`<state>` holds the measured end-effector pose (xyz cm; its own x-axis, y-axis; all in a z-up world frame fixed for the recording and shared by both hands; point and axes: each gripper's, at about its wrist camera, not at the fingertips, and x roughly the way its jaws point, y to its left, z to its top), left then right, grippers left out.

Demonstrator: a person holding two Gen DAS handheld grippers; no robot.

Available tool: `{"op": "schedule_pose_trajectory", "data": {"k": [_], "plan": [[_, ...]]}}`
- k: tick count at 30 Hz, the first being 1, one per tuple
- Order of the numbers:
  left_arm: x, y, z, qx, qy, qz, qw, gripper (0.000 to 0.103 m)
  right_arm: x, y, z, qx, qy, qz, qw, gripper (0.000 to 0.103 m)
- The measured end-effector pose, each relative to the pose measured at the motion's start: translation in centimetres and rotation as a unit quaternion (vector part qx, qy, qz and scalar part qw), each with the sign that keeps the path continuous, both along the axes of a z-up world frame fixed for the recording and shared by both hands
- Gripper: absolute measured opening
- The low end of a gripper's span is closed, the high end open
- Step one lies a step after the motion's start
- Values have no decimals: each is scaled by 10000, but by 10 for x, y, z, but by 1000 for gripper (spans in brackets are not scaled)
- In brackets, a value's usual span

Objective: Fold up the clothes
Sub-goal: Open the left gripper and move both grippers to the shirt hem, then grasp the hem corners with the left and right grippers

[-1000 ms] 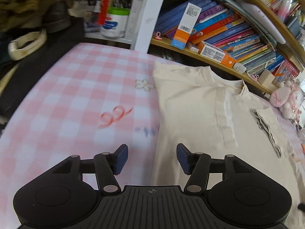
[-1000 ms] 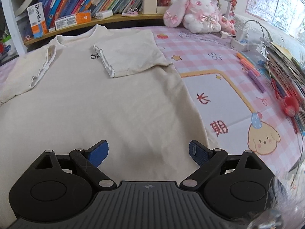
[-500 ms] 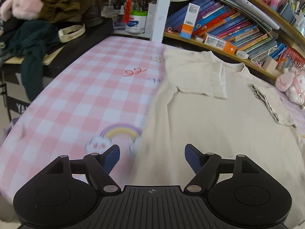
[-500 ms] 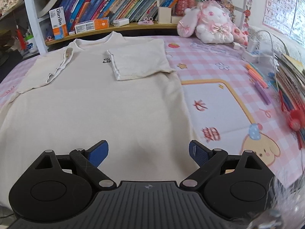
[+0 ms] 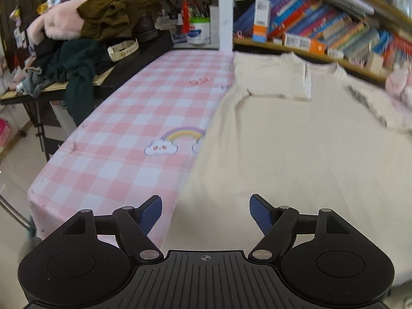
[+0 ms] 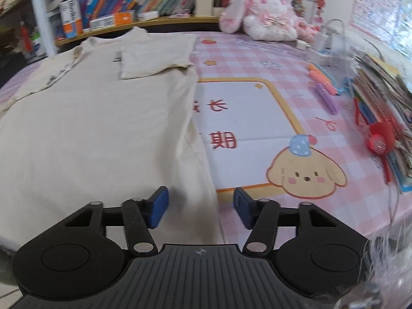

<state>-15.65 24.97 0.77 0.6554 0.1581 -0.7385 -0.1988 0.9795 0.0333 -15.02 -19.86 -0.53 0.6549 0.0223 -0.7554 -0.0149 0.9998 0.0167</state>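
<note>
A cream short-sleeved T-shirt (image 5: 296, 141) lies flat on a table covered by a pink-and-white checked cloth (image 5: 123, 139), with both sleeves folded inward over its chest.

The left gripper (image 5: 205, 212) has its blue-padded jaws spread wide with nothing pinched. The shirt's left side edge runs up between the jaws, so cream fabric sits ahead of the right jaw and checked cloth ahead of the left. The shirt's bottom hem is hidden beneath the gripper's black body. Ahead and to the left of the jaws, a printed rainbow with a cloud (image 5: 175, 141) is partly covered by the shirt's edge. Far ahead, a shelf of colourful books (image 5: 322, 31) is blurred towards the right. Far left of the jaws, a heap of dark clothes (image 5: 85, 51) rests on a black side table.

The right gripper (image 6: 200, 208) has its jaws closing, not yet touching anything. The shirt's lower right corner lies between them, nearer the left jaw; its lowest part is cut off by the gripper. Ahead and to the right of the right jaw is a printed cartoon puppy (image 6: 306, 175). Far ahead sits a pink and white plush rabbit (image 6: 260, 18). The small dark mark on the shirt's chest is too small to read.
</note>
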Motion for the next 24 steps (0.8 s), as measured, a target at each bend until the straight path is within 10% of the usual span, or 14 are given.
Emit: {"op": "schedule_pose_trajectory", "data": {"k": [6,16,24], "plan": [[-5,6,-4,31,97,259,9996,76,2,4,4,62,26,349,9994,6],[-15,19,-3,-227,131,349,9990,76,5,-13,6,167,96,-46,9998,6],[-47,31,8,-726,12,14,9974,76,-34,-40,27,842,188,-382,9955,29]]}}
